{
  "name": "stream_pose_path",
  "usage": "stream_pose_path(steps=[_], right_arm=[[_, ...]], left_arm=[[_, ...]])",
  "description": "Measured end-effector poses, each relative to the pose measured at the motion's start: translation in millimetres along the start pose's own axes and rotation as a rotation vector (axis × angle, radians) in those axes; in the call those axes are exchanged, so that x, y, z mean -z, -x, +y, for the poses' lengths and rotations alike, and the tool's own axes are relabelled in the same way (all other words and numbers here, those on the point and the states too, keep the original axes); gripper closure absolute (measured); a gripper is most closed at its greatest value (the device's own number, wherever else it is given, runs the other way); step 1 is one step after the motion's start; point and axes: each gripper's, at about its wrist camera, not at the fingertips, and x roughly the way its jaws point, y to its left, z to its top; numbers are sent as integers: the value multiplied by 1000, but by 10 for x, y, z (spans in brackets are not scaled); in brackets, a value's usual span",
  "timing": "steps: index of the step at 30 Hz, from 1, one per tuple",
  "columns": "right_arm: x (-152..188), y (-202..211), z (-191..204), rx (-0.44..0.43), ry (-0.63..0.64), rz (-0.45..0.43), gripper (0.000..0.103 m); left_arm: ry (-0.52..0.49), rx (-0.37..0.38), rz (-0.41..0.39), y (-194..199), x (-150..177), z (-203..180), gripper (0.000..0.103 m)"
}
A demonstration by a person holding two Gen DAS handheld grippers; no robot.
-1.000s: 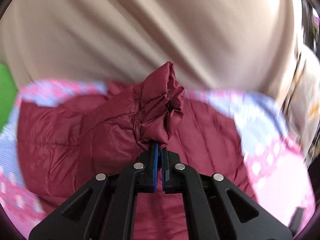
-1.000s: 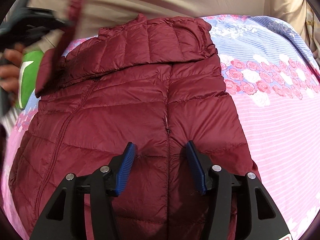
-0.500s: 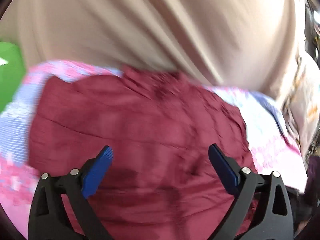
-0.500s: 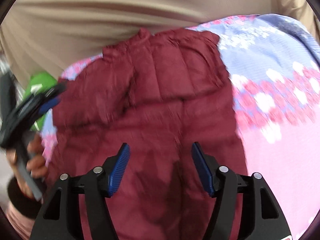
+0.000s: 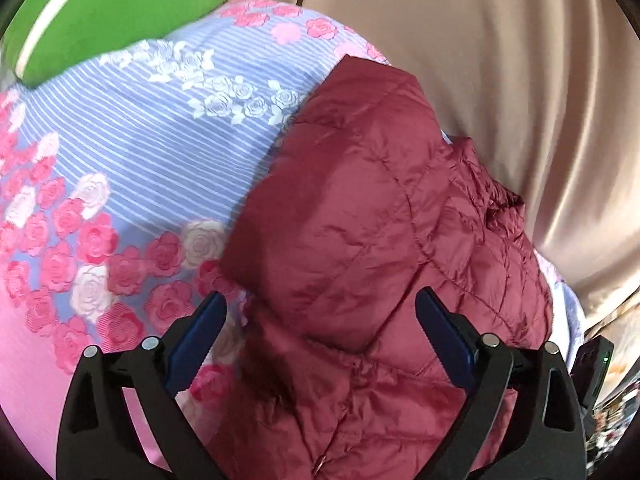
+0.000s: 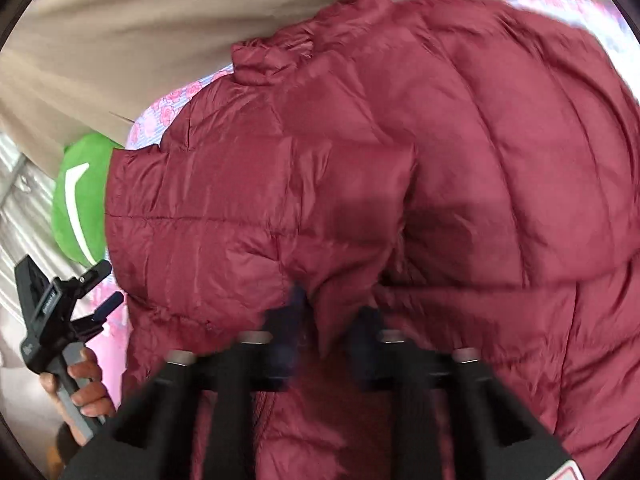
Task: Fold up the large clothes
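A dark red quilted puffer jacket (image 5: pixel 384 240) lies on the bed in front of both my grippers, on a floral bedspread (image 5: pixel 132 152) of pink roses and blue stripes. From my left gripper (image 5: pixel 320 336) the jacket's long axis runs away from me, slanting up and to the right, and a folded sleeve lies across its near part. My left jaws stand wide, easing slightly inward, with the sleeve's fold below and between them but not pinched; nothing is held. From my right gripper (image 6: pixel 324 332) the jacket fills almost the whole view, its stand-up collar (image 6: pixel 280 56) at the far end, pointing away from me toward a beige curtain (image 6: pixel 120 20). My right jaws are blurred and closing, with a ridge of the jacket's fabric between them. To the left of my right gripper, my left hand (image 6: pixel 80 388) grips the other tool's handle. A green cushion (image 5: pixel 100 8) sits past the bedspread, far left.
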Motion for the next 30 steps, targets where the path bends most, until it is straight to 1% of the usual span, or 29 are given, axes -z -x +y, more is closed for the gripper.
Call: stream_pose_path(steps=[1,3,4,5,6,8,9,10,11,12,13,14,15,16,18,20,22,24,25,26,27,28,29,30], right_arm=[[-47,48,34,7,14,-27,98],[-169,263,163,41,80,-129,99],[-233,442,251,47,129,-209,100],[-288,641,323,43,169,-297,100],[-345,821,368,37,196,-365,100],[-432,1033,368,54,211,-447,100],[-491,1098,314,84,211,-475,100],[-516,1101,257,107,204,-480,100],[-554,1057,121,149,176,-472,100],[-592,940,-76,199,131,-443,100],[-600,850,-217,228,100,-415,100],[-598,727,-398,259,64,-375,100],[-584,615,-543,284,37,-339,100],[-556,500,-688,300,10,-303,100],[-523,451,-786,273,-12,-288,100],[-501,512,-774,232,-17,-313,100],[-474,576,-765,179,-24,-339,100],[-446,564,-824,182,-12,-330,100],[-442,485,-862,218,-4,-302,100],[-427,420,-939,241,-6,-265,100],[-410,332,-997,247,-18,-230,100],[-370,321,-1013,240,-32,-221,100],[-337,381,-970,225,-30,-231,100],[-319,470,-915,192,-22,-249,100]], left_arm=[[15,18,11,-33,-26,-6,14],[41,54,18,-59,-41,-48,17],[45,62,9,-54,-60,-92,18],[42,70,-2,-55,-68,-146,18],[30,85,-11,-53,-67,-215,18],[-10,82,-12,-101,-50,-381,18],[-25,76,-7,-149,-39,-443,18],[-45,59,3,-226,-21,-512,18],[-64,30,11,-313,-5,-563,18],[-78,-7,11,-387,9,-596,20],[-88,-72,2,-469,30,-619,28],[-92,-107,1,-519,43,-629,32],[-90,-130,9,-575,56,-634,34],[-85,-137,11,-595,62,-635,35],[-100,-167,7,-628,72,-669,37],[-141,-214,-2,-672,81,-719,42],[-154,-261,-28,-661,78,-745,47],[-145,-273,-52,-629,69,-709,48],[-143,-283,-52,-633,63,-685,49],[-144,-296,-41,-671,42,-658,55],[-145,-304,-31,-694,46,-620,56],[-148,-306,-26,-721,50,-600,57],[-152,-310,-30,-722,53,-600,60],[-158,-315,-34,-720,54,-605,61]])
